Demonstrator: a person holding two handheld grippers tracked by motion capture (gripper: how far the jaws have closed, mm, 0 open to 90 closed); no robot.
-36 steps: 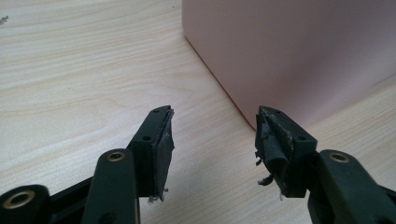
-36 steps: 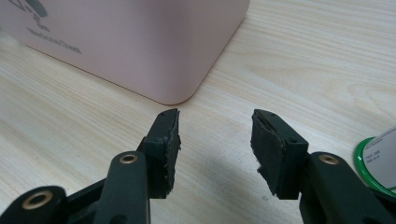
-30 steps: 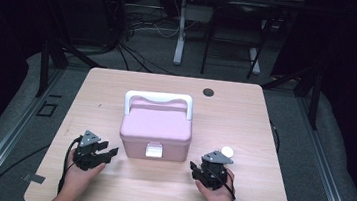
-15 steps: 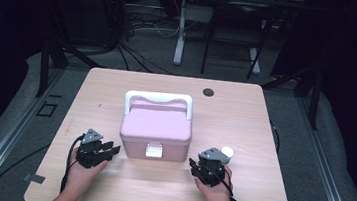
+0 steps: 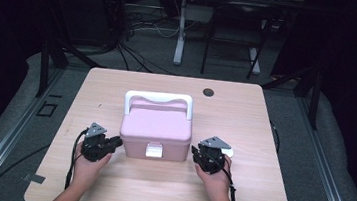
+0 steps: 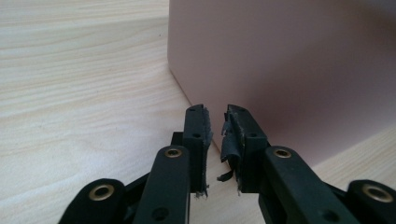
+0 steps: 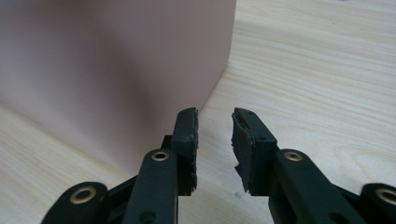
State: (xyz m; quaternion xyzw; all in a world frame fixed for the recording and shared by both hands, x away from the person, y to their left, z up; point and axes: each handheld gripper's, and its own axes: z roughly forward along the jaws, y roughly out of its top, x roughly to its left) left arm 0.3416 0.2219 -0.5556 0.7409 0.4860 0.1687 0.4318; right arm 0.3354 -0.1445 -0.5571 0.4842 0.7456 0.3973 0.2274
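A pink box [image 5: 156, 131] with a white handle [image 5: 159, 98] and a white latch [image 5: 153, 150] on its near face stands on the bench [image 5: 245, 112], with one gripper at each side of it. The left gripper [image 5: 111, 145] sits just beside the box's left wall, the right gripper [image 5: 195, 154] just beside its right wall; from the high view the gaps of the jaws are too small to judge. The left gripper view settles that for its own pair: the jaws have just been closing and now stand narrow, a slim gap between frayed pads [image 6: 230, 137], nothing in it, the box's [image 6: 289, 65] lower corner edge straight ahead of the tips. The right gripper view shows its jaws also closing, with a somewhat wider gap, empty, the box [image 7: 107, 70] ahead and left of them, bare wood to the right. Handle, latch, a dark round hole [image 5: 208, 92] beyond the box and a small white thing [image 5: 227, 152] by the right hand [image 5: 214, 179] appear from above.
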